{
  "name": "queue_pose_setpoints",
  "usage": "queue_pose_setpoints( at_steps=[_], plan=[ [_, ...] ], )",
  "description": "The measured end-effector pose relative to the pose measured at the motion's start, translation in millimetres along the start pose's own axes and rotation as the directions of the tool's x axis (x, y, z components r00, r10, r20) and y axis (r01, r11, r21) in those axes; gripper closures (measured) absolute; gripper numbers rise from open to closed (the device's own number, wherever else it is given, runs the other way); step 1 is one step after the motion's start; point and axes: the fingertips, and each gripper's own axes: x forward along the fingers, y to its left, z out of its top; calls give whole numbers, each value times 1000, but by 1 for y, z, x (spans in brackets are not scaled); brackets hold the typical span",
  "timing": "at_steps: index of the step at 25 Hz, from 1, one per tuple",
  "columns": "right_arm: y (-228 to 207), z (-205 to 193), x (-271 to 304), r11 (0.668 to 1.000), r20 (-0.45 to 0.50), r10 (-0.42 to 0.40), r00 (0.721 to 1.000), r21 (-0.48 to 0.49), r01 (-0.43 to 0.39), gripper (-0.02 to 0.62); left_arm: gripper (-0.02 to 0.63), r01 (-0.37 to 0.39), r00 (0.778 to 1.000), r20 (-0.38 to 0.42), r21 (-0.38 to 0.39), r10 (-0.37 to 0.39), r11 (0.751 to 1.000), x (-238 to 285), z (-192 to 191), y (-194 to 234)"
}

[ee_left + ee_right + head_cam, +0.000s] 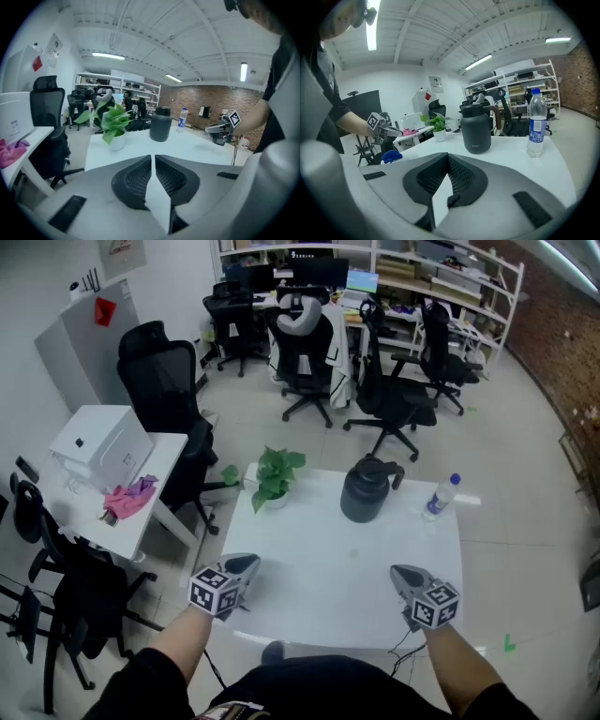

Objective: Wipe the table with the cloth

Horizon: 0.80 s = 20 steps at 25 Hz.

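A white counter (328,587) fills the centre of the head view, most of its top bare. Along its far edge stand a potted plant (272,479) at the upper left, a dark jug (366,491) near the middle, and a water bottle (441,496) at the upper right, each apart from the others. At the frame's left, a smaller white side counter (164,460) carries a white box (101,446) and, just in front of it, a crumpled pink cloth (129,498).

Left tool (153,159) jaws together (tips meeting); plant (114,123), jug (161,124) on table (187,145).
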Motion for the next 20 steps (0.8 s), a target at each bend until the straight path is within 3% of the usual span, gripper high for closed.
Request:
queue_pose_setpoints(
  at_steps=[2, 5, 7, 12, 16, 20],
  plan=[
    [0, 1, -1, 1000, -1, -4, 1000, -1, 4, 588, 571, -40, 998, -48, -25, 38, 999, -14, -17, 22],
    [1, 3, -1, 1000, 0, -5, 1000, -3, 5, 588, 481, -86, 985, -151, -43, 79, 995, -33, -49, 46],
    [3, 4, 0, 1000, 2, -4, 1000, -5, 4, 588, 414, -114, 969, -227, -40, 102, 993, -43, -75, 54],
    [5, 3, 0, 1000, -5, 0, 1000, -8, 0, 588, 330, -146, 912, -396, -63, 110, 987, -54, -140, 57],
    [4, 1, 0, 1000, -10, -4, 1000, -11, 4, 588, 330, -130, 867, -487, -11, 109, 991, -53, -174, 57],
    [3, -1, -2, 1000, -14, -11, 1000, -14, 11, 588, 351, -147, 844, -513, 58, 155, 987, -48, -186, 64]
  ],
)
